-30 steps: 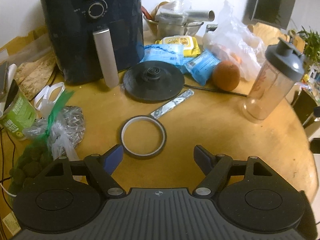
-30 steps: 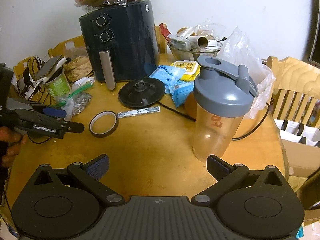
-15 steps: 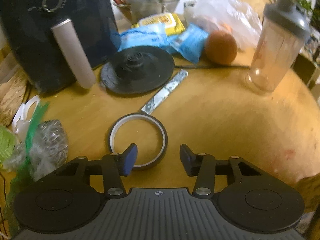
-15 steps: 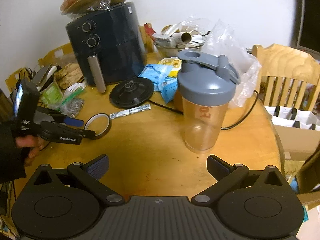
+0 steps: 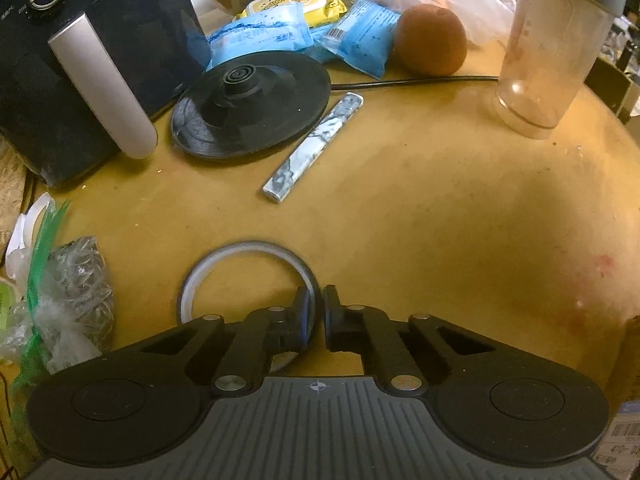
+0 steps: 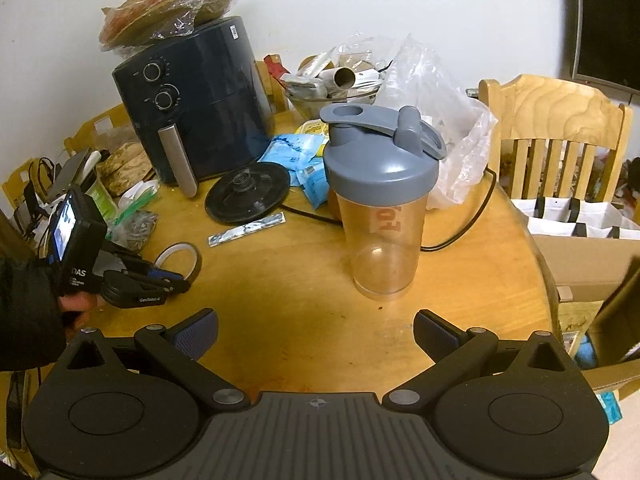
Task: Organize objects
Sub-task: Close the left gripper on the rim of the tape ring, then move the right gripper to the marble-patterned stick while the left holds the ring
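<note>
Wooden table (image 6: 460, 280) bears shaker bottle (image 6: 380, 208), air fryer (image 6: 200, 100), tape ring (image 5: 248, 276).

Before me: round wooden worktop (image 6: 304, 320), honey-yellow finish, lit warmly from overhead with a shadowed patch near its front edge. Behind its far edge: plain white wall (image 6: 360, 8). At its right edge: wooden slat-back chair (image 6: 556, 120). At its far-left edge: two more wooden chair backs (image 6: 100, 128). Upper right corner of my right view: dark screen (image 6: 608, 20) on the wall. Right of the worktop: open cardboard box (image 6: 588, 264).
</note>
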Tool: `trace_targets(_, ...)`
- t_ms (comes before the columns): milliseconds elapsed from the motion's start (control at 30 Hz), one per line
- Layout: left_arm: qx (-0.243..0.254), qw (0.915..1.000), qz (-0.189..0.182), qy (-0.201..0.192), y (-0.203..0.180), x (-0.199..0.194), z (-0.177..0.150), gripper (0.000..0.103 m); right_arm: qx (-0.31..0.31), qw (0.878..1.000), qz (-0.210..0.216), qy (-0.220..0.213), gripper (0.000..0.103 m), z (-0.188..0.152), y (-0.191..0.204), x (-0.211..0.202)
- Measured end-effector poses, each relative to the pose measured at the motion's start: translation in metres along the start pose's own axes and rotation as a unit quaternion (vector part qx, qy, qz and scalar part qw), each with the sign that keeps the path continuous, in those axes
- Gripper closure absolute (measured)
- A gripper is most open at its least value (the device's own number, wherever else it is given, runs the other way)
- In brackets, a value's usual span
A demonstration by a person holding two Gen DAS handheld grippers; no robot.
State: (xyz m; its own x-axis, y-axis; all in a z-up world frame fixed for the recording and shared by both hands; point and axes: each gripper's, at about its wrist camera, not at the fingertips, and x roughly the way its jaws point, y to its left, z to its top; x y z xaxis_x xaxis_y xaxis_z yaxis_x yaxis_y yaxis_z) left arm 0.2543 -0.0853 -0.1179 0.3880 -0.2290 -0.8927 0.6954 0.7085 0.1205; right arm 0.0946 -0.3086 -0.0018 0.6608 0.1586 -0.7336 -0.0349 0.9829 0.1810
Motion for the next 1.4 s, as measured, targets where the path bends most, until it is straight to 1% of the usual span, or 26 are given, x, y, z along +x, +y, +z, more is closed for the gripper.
trace_targets(133, -0.009, 0.9999, -0.003, 0.007, -0.005, -0.002, -0.003, 0.096, -0.009, 1.0, 0.011, -0.001, 0.0, 0.002, 0.003, 0.0)
trace_targets(233, -0.007, 0.9999, 0.005, 0.015, -0.011, -0.005, -0.008, 0.096, -0.015, 1.0, 0.017, 0.003, 0.0, 0.003, 0.005, 0.002)
trace_targets(333, -0.019, 0.9997, -0.001, 0.017, -0.015, -0.014, -0.013, 0.096, -0.023, 0.999, 0.026, 0.009, 0.0, 0.003, 0.007, 0.005)
trace_targets(467, -0.033, 0.9994, -0.003, 0.005, -0.022, -0.033, -0.02, 0.096, -0.032, 0.999, 0.039, 0.016, 0.0, 0.001, 0.01, 0.009)
trace_targets(700, -0.069, 0.9971, -0.004, -0.03, -0.032, -0.072, -0.024, 0.096, -0.057, 0.996, 0.059, 0.029, 0.0, 0.003, 0.016, 0.017)
trace_targets(900, -0.108, 0.9923, -0.006, -0.061, -0.037, -0.104, -0.026, 0.096, -0.094, 0.992, 0.074, 0.032, 0.0, 0.009, 0.025, 0.026)
trace_targets(1033, -0.121, 0.9898, -0.007, -0.074, -0.041, -0.121, -0.028, 0.096, -0.118, 0.989, 0.086, 0.033, 0.0, 0.016, 0.034, 0.036)
trace_targets(1167, -0.149, 0.9853, -0.004, -0.084, -0.037, -0.136, -0.031, 0.096, -0.139, 0.985, 0.095, 0.034, 0.0, 0.023, 0.043, 0.049)
trace_targets(1400, -0.166, 0.9804, 0.014, -0.106, -0.032, -0.162, -0.034, 0.096, -0.169, 0.979, 0.109, 0.036, 0.0, 0.035, 0.059, 0.067)
